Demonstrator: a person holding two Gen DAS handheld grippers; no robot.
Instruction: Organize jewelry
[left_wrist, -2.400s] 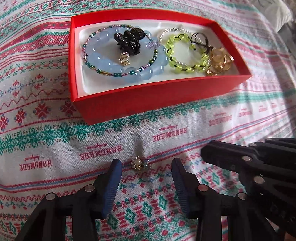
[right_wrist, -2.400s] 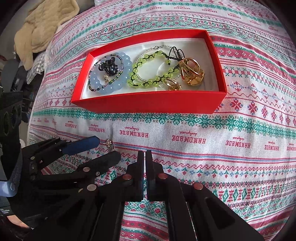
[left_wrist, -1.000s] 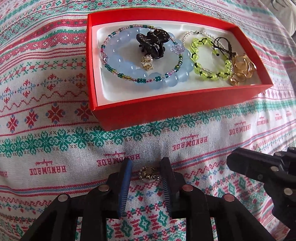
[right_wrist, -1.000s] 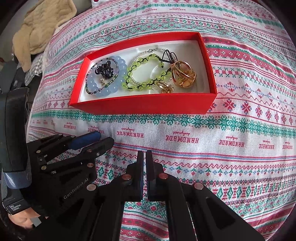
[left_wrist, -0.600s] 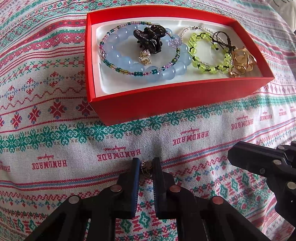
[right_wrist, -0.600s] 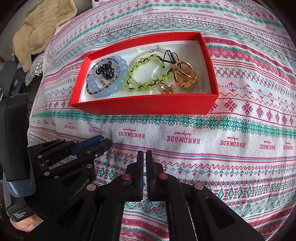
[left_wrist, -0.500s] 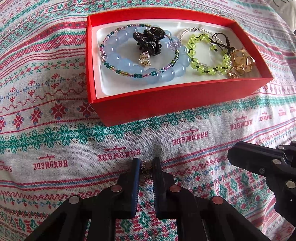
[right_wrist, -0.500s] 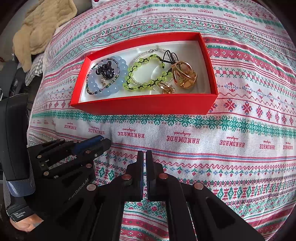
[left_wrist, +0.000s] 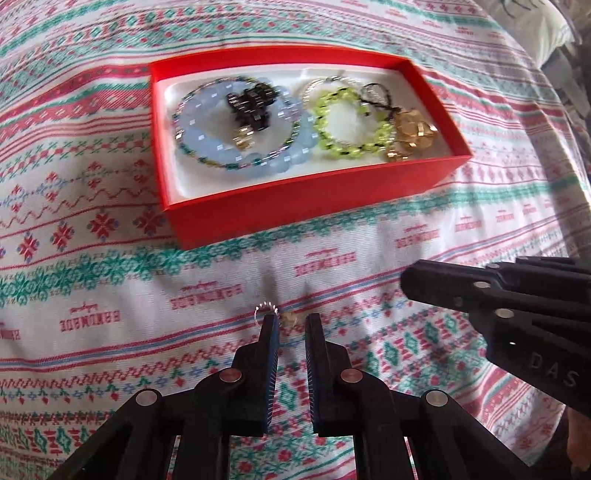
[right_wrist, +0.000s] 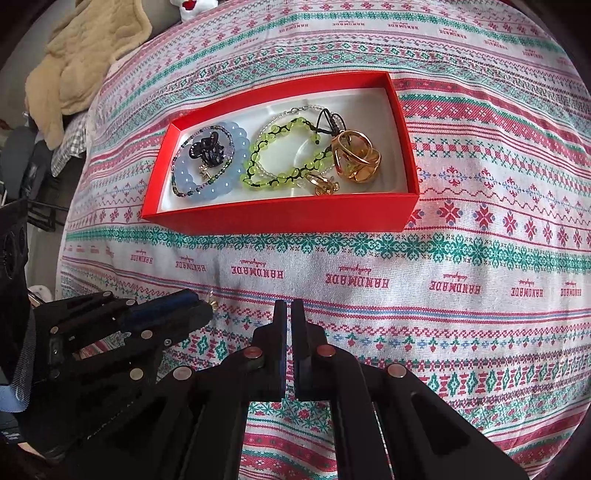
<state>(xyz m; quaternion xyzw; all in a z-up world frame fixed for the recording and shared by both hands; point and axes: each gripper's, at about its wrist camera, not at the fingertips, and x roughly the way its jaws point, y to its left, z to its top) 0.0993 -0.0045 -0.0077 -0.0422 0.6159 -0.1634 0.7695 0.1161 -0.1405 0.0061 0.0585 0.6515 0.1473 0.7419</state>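
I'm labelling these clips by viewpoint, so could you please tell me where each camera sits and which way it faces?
Left wrist: sits on the left gripper, looking forward and down over the cloth at the red box; its own fingers flank a small earring, and the right gripper enters from the right.
Right wrist: sits on the right gripper, facing the red box from farther right; its nearly closed fingers show, with the left gripper at lower left.
Shared: box, cloth, earring.

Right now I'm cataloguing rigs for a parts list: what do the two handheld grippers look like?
Both are black plastic scissor linkages joined with silver round rivets. The left gripper has dark blue ribbed pads on its fingers; seen from the right wrist, a grey-blue strap wraps its body. The right gripper carries raised lettering, "DAS" readable, the rest cut off.
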